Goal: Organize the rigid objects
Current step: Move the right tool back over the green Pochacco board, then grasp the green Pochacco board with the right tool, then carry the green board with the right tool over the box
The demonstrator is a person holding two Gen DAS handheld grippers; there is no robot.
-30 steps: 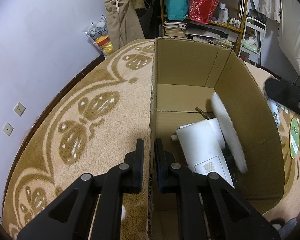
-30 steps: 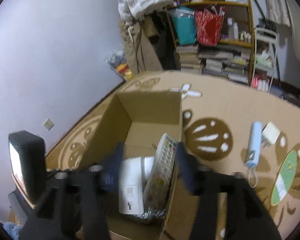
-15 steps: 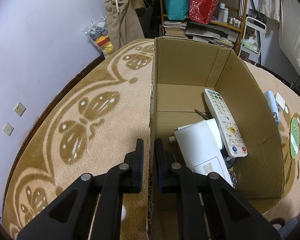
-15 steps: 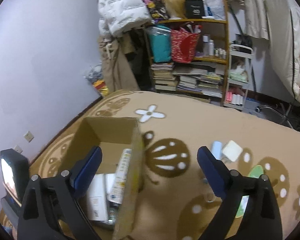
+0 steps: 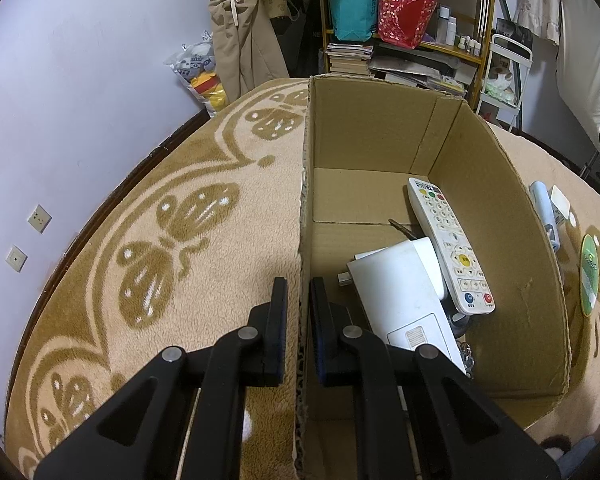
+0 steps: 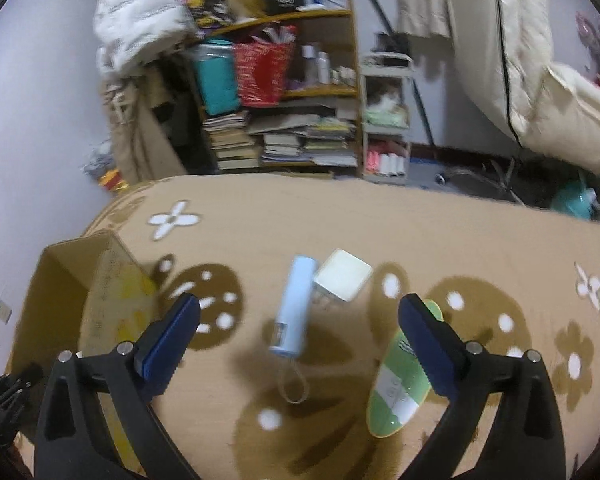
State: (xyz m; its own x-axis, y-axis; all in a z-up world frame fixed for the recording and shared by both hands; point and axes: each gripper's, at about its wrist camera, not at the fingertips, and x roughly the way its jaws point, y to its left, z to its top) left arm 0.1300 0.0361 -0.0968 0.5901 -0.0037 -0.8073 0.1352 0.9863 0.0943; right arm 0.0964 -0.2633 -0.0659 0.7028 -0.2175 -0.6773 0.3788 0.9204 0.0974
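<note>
My left tool (image 5: 298, 300) pinches the cardboard box (image 5: 500, 184) wall to steady it; the remote (image 5: 448, 248) and white device (image 5: 404, 300) lie inside. My right tool (image 6: 298, 320) gapes wide and empty above the blue cylinder (image 6: 294, 308), which touches the white charger (image 6: 342, 280) on the rug (image 6: 460, 240), with open room around.

One box (image 5: 500, 208) holds one remote (image 5: 448, 240) and one white device (image 5: 400, 296). On the rug (image 6: 380, 216) lie one blue tube (image 6: 294, 308), one charger (image 6: 342, 276) and one green disc (image 6: 400, 396).
</note>
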